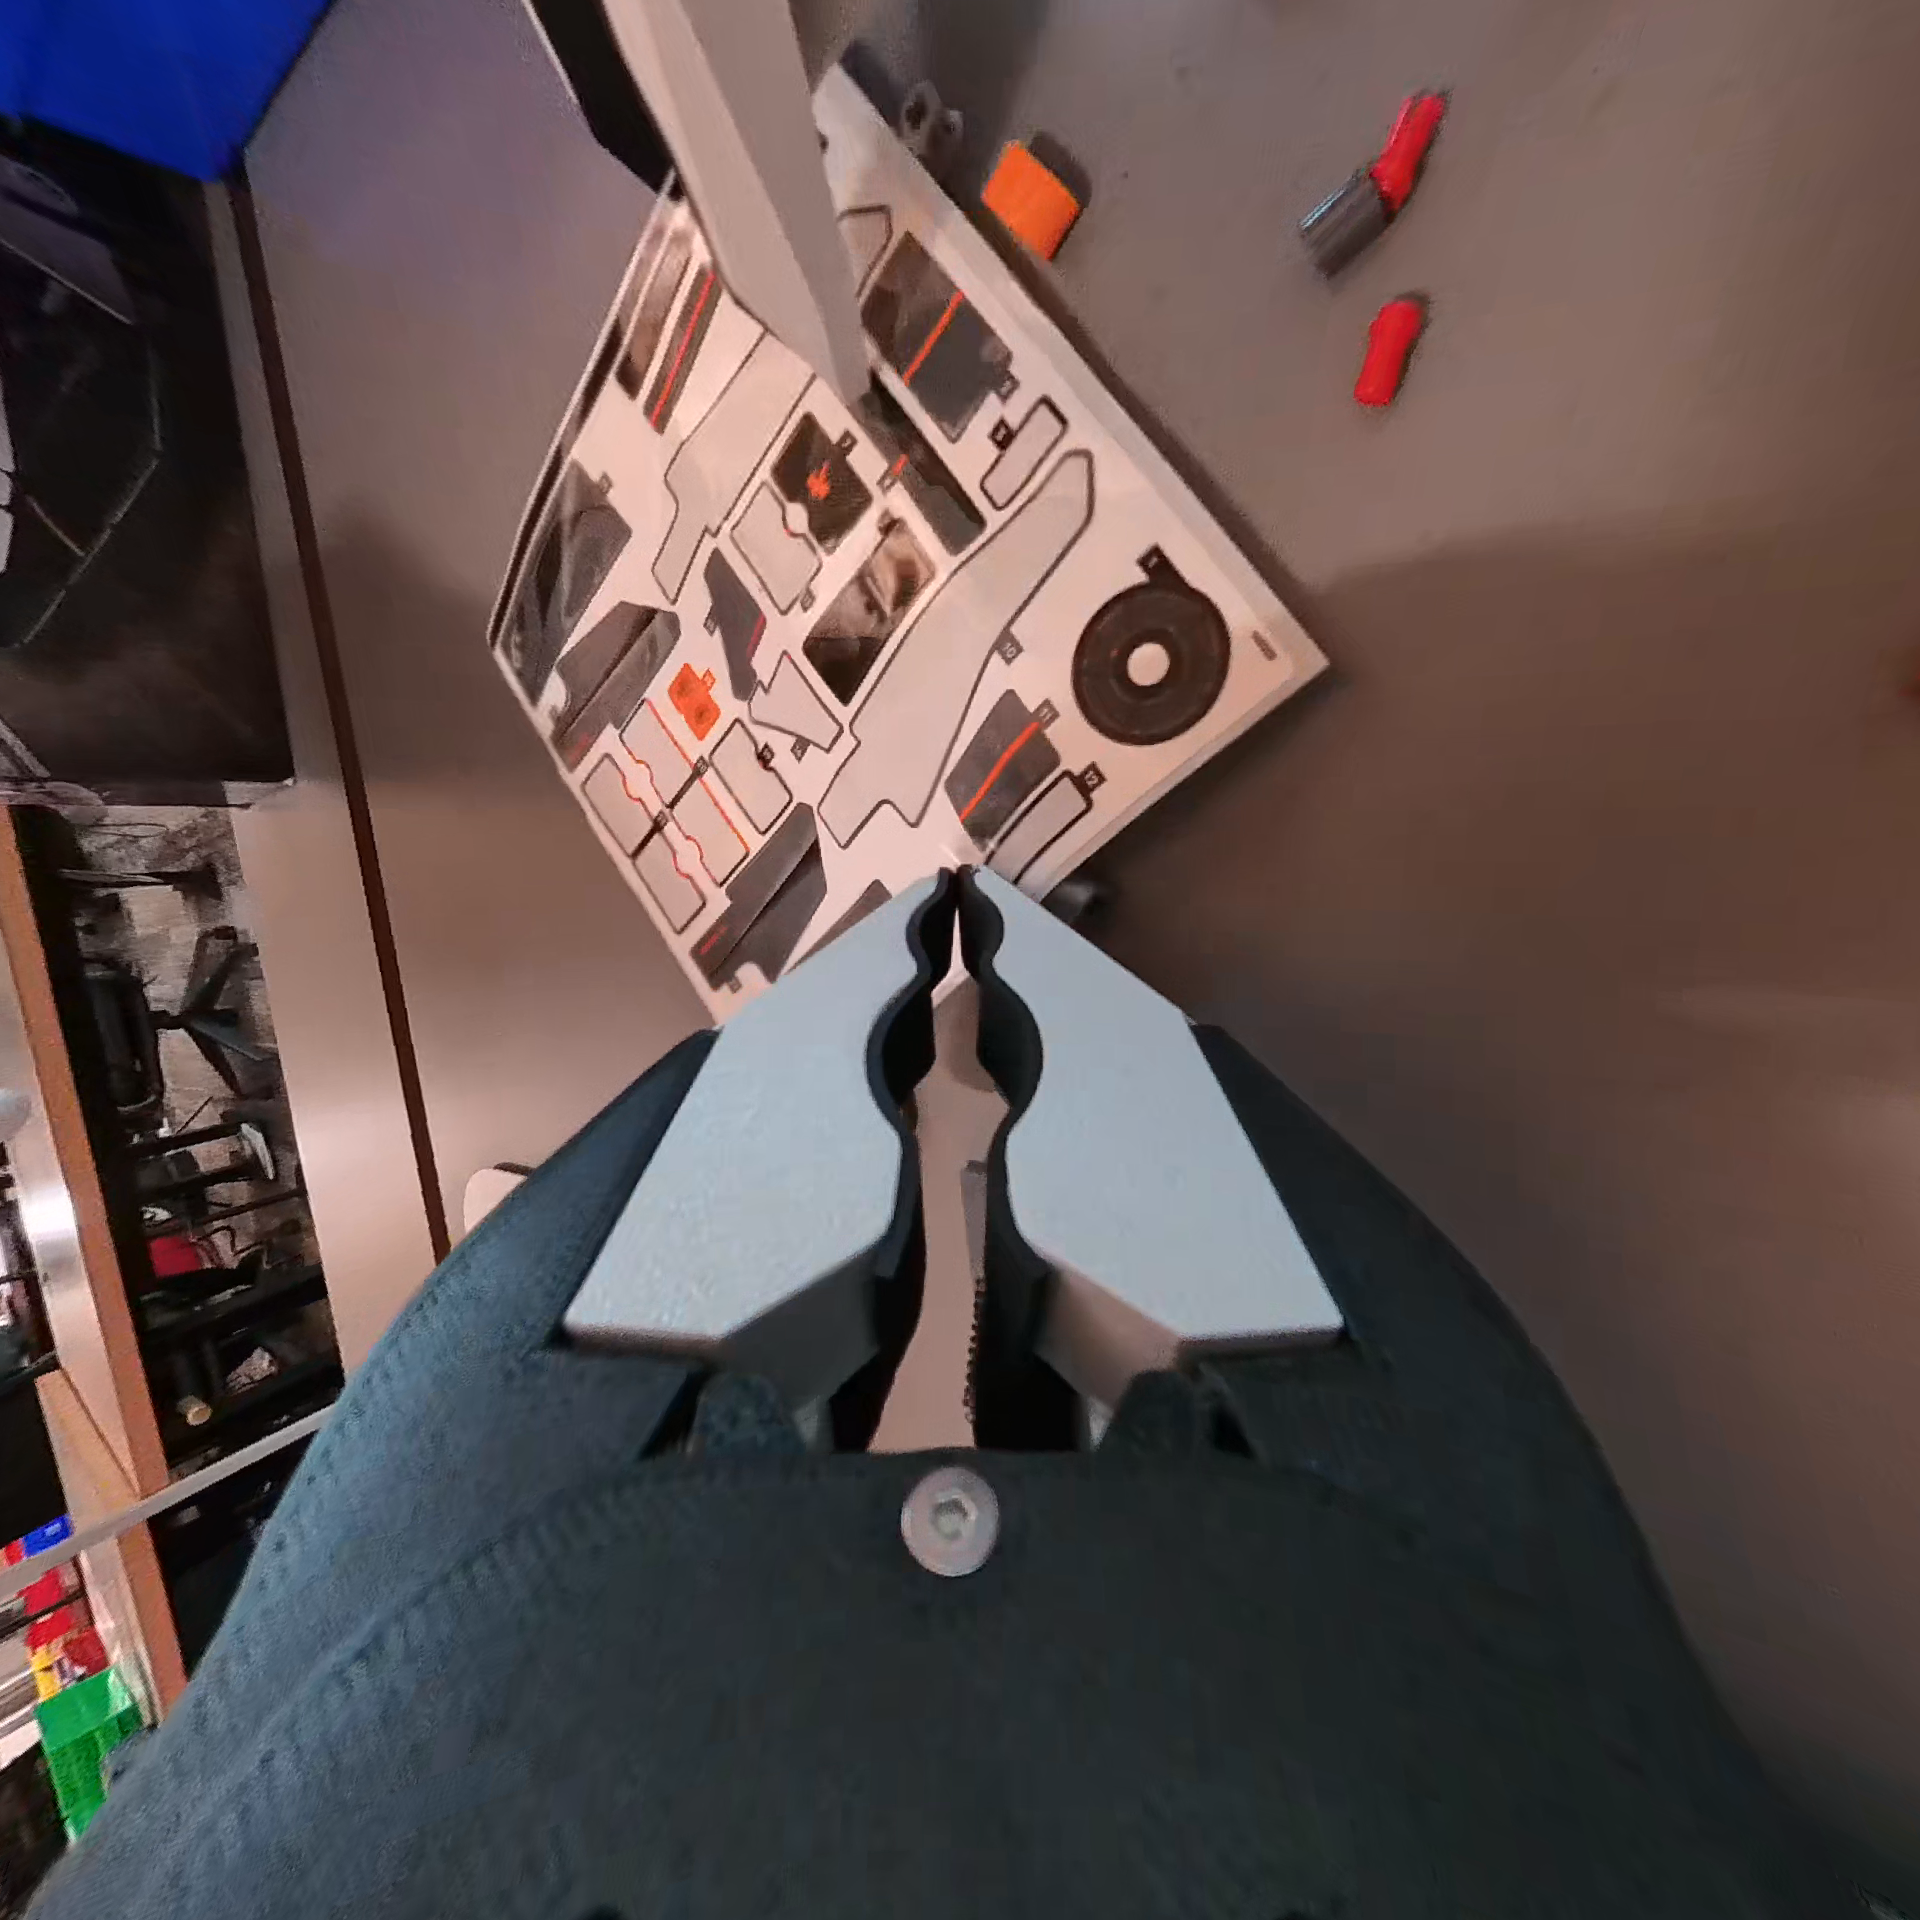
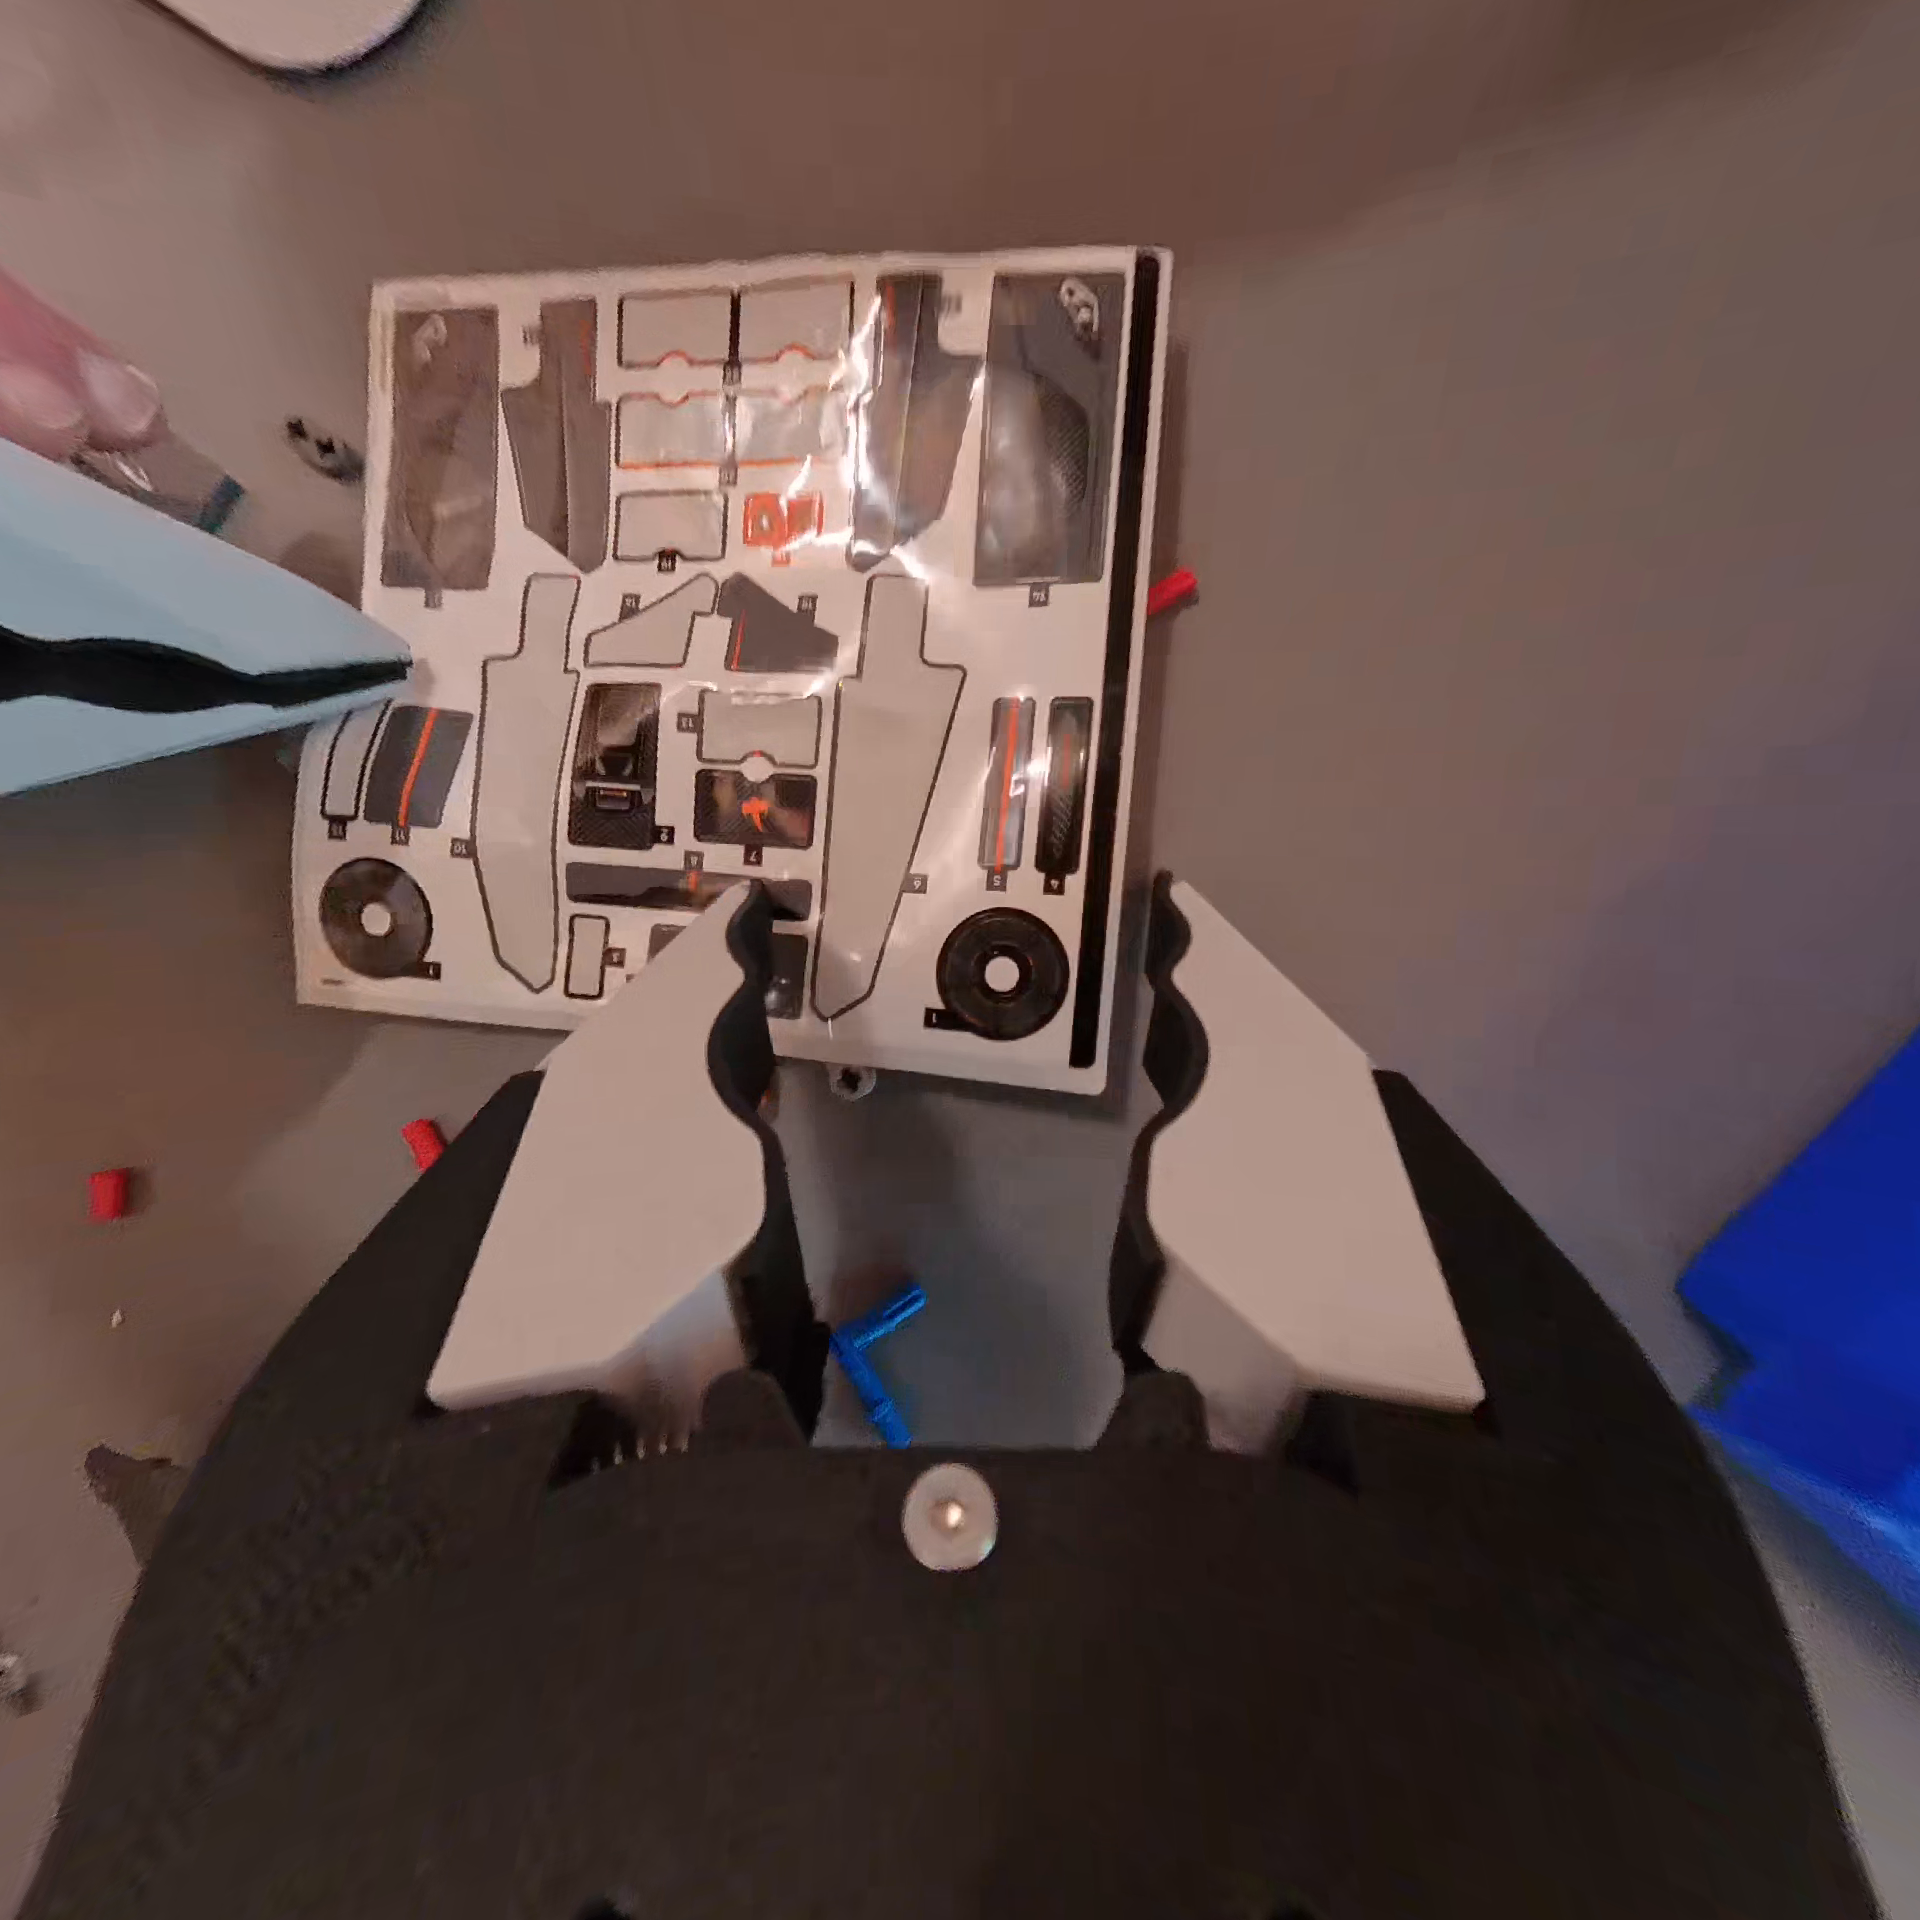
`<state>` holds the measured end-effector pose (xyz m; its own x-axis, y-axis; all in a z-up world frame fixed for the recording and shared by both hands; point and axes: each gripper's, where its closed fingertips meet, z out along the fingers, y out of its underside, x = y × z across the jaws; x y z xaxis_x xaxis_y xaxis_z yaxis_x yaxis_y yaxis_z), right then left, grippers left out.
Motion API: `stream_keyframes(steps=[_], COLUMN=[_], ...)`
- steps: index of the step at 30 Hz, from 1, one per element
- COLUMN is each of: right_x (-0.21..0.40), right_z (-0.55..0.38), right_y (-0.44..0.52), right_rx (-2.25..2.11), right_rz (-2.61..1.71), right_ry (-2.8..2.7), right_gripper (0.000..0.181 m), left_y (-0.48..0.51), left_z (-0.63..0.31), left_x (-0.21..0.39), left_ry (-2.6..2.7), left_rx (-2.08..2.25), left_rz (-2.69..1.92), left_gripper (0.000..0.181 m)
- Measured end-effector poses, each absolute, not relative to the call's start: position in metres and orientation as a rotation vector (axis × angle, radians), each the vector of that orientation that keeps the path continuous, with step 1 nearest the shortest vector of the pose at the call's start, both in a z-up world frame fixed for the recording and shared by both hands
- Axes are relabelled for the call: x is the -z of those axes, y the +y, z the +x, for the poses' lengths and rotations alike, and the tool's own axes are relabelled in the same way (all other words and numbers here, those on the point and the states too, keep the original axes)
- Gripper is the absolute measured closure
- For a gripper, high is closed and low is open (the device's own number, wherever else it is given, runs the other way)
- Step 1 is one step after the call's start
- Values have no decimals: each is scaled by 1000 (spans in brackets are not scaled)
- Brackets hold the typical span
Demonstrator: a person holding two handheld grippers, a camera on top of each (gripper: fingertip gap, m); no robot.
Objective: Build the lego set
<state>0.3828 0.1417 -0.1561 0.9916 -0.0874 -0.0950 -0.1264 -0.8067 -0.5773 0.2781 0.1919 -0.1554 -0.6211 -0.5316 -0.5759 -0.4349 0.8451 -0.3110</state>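
The sticker sheet [image 2: 727,644] lies flat on the grey table [image 2: 1455,520], and nearly all of its stickers look to be still in place, so the decorating part of the build seems hardly begun. No built model shows in either view, and the bricks in sight are loose and scattered: small red pieces [image 1: 1387,348], an orange piece [image 1: 1029,192] and a grey-and-red piece [image 1: 1371,177] beyond the sheet's far edge, a blue connector [image 2: 873,1351] on the table under the right gripper, and more red bits [image 2: 109,1190] off to its left. By that evidence most of the set is left to assemble. The left gripper [image 1: 958,878] has its fingers pressed together at the tips, right at one corner of the sheet; it may be pinching that edge, but I cannot tell whether paper is actually between them. The right gripper [image 2: 956,899] hangs over the near edge of the sheet with its fingers spread wide and nothing between them. A blue bin [image 2: 1818,1351] sits at the right, well apart from the sheet.
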Motion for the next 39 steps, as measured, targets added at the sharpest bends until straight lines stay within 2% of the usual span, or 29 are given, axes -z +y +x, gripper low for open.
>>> stream_keyframes(steps=[15, 26, 31, 36, 39], right_x=[135, 110, 103, 89, 76], right_z=[390, 383, 381, 376, 367], right_y=[138, 145, 148, 151, 153], right_rx=[-224, -226, -175, -131, -96], right_rz=[-2307, -2151, -2111, -2038, -1971], right_ry=[151, 70, 28, -25, -98], right_gripper=[181, 181, 181, 181, 181], left_y=[191, 197, 198, 206, 211], left_z=[279, 280, 277, 280, 290], left_x=[157, 155, 148, 123, 86], left_ry=[2334, 2300, 2289, 2202, 2033], left_rx=[182, 127, 168, 198, 251], left_rz=[-687, -651, -668, -675, -651], left_gripper=[181, 181, 174, 171, 162])
